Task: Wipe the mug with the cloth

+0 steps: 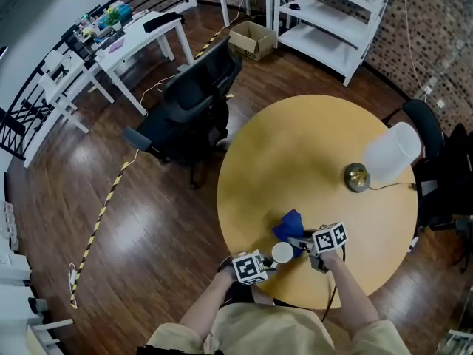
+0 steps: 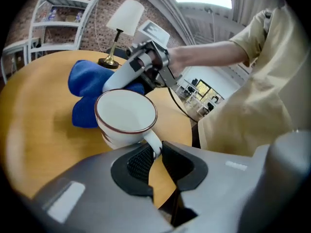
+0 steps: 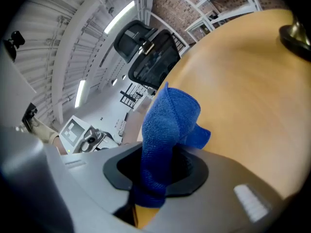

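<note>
A white mug (image 2: 125, 118) with a dark red rim hangs over the round wooden table (image 1: 310, 146), held by its handle in my left gripper (image 2: 156, 152), which is shut on it. In the head view the mug (image 1: 282, 252) shows near the table's front edge, its mouth facing up. My right gripper (image 3: 163, 161) is shut on a blue cloth (image 3: 167, 125), whose loose end stands up past the jaws. In the left gripper view the blue cloth (image 2: 87, 89) bunches right behind the mug, under my right gripper (image 2: 141, 64). Whether cloth and mug touch I cannot tell.
A table lamp (image 1: 384, 157) with a white shade and brass base stands on the right of the table. A black office chair (image 1: 188, 109) sits by the table's far left side. White desks and shelves stand further back.
</note>
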A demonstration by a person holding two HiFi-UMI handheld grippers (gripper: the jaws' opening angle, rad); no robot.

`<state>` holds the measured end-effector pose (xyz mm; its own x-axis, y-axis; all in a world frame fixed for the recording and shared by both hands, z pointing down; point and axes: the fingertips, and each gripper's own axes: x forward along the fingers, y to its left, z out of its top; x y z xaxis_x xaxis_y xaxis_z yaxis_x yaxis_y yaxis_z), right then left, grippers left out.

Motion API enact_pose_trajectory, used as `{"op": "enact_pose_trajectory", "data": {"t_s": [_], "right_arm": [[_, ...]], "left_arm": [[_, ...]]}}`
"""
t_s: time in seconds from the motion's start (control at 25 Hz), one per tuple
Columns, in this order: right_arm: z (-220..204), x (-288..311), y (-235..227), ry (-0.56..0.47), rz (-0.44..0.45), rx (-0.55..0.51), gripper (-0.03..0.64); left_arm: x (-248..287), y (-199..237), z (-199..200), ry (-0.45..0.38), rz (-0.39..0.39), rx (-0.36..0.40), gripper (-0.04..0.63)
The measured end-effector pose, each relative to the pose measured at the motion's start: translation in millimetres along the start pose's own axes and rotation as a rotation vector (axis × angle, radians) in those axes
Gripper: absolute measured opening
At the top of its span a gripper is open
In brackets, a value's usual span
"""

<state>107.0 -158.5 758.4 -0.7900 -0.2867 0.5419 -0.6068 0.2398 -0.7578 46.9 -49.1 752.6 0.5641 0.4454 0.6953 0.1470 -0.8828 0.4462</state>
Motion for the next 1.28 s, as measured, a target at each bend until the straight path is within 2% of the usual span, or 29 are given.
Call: {"op": "enact_pose_trajectory", "data": {"t_s": [0.24, 0.44, 0.64, 0.76, 0.92, 1.28], "right_arm": [[-7.8, 2.0, 9.7, 0.194, 0.021, -0.033, 0.098], [-8.9, 5.4, 14.4, 0.322, 0.020, -0.055, 0.098], [-16.0, 6.2, 25.6, 0.484, 0.034, -0.123, 0.098], [-18.8, 7.9, 28.6, 0.554, 0.043, -0.125, 0.098], [-19.0, 9.2, 29.5, 0.589, 0.035, -0.111, 0.098], [-20.7, -1.1, 22.5, 0.554, 0.004, -0.083, 0.100]], "left_arm": [[2.0, -1.6, -1.5, 0.078, 0.028, 0.141, 0.049], [2.4, -3.5, -2.1, 0.113, 0.016, 0.192, 0.049], [4.2, -8.5, -4.4, 0.163, -0.012, 0.262, 0.049], [5.5, -6.2, -7.2, 0.195, -0.016, 0.279, 0.051], [5.9, -3.5, -14.0, 0.215, -0.004, 0.246, 0.054], [2.0, 0.7, -2.4, 0.171, 0.012, 0.228, 0.060]]}}
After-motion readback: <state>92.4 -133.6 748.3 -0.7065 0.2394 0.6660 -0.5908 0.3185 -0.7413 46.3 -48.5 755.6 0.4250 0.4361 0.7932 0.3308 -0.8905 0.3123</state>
